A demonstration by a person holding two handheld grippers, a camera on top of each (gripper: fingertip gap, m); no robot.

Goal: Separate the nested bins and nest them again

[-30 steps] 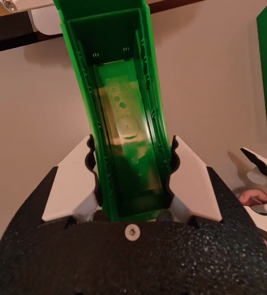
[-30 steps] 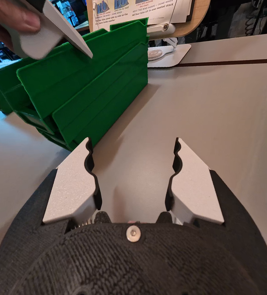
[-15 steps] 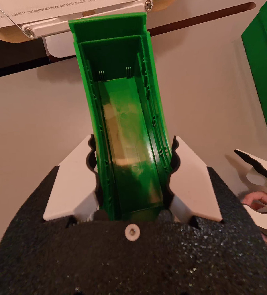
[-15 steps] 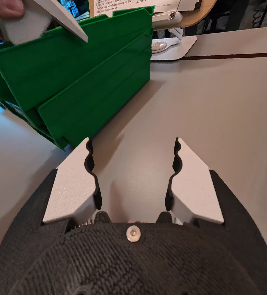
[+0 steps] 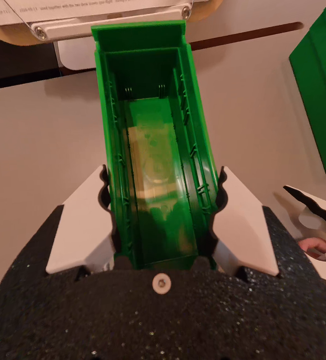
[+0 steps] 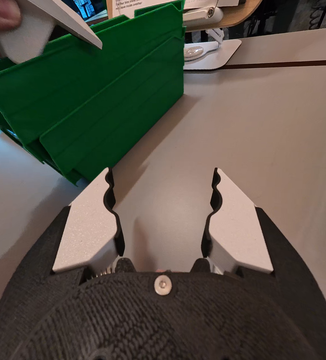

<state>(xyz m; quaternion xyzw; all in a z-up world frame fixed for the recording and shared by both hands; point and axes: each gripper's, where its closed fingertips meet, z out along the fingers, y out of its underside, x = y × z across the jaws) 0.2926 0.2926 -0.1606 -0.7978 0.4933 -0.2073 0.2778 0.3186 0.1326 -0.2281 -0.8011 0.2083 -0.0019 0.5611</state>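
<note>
Two nested green bins [image 5: 154, 165], nothing inside, are clamped in my left gripper [image 5: 163, 194]; my right gripper [image 6: 163, 194] gapes above the counter [image 6: 255, 136].

Grey table under warm indoor light, with a sign stand at its far edge.

The table [image 6: 255, 136] has a smooth, matte grey top, crossed near the back by a dark brown seam [image 6: 283, 63]. A white stand base [image 6: 207, 56] sits on that seam and carries a wooden board [image 5: 207, 11] with a printed sheet [image 5: 80, 7] fixed to it by a white bracket with screws. Behind the table the room is dim and cluttered, with a bluish glow at upper left; details there are too dark to tell.
</note>
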